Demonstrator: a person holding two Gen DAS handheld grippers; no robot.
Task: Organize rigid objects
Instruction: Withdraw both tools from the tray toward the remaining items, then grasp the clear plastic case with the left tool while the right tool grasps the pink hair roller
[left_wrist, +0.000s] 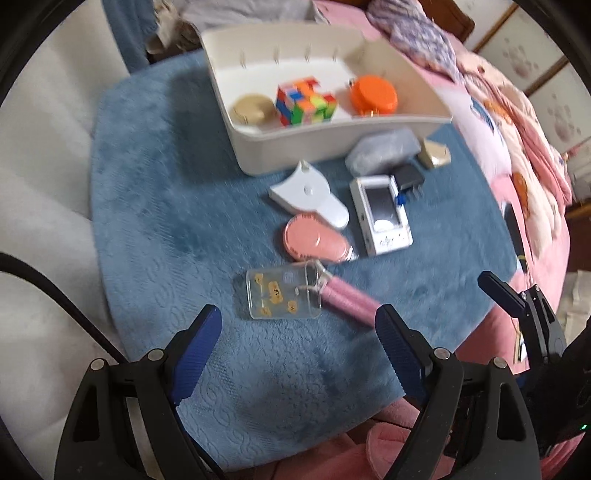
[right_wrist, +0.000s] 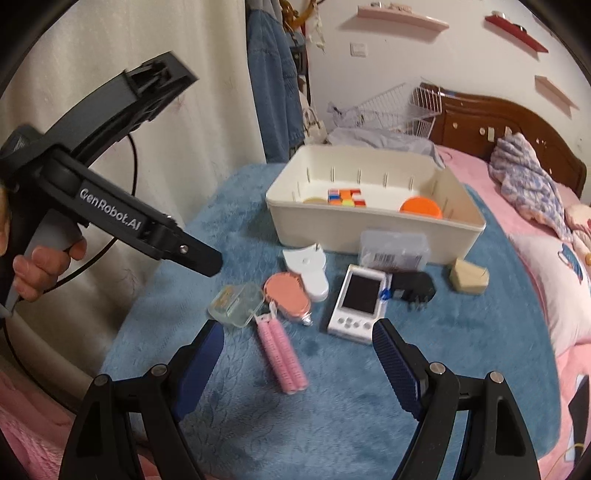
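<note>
Both hovering released: left gripper (left_wrist: 297, 328) lower-centre near clear case (left_wrist: 282, 295), right gripper (right_wrist: 297, 339) lower-centre near, probably, pink rollers (right_wrist: 282, 356).

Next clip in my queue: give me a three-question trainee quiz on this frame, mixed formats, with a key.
1. True or false: the multicoloured puzzle cube lies inside the white plastic bin.
2. Multiple choice: what touches the clear plastic case with yellow bear prints? A) the orange round lidded container B) the pink twin hair roller C) the black plug adapter
3. Fill in: the left hand-held gripper and the right hand-held gripper each hold ____.

Key: 1 true; 2 B; 3 nothing, both are open above the blue plush mat.
</note>
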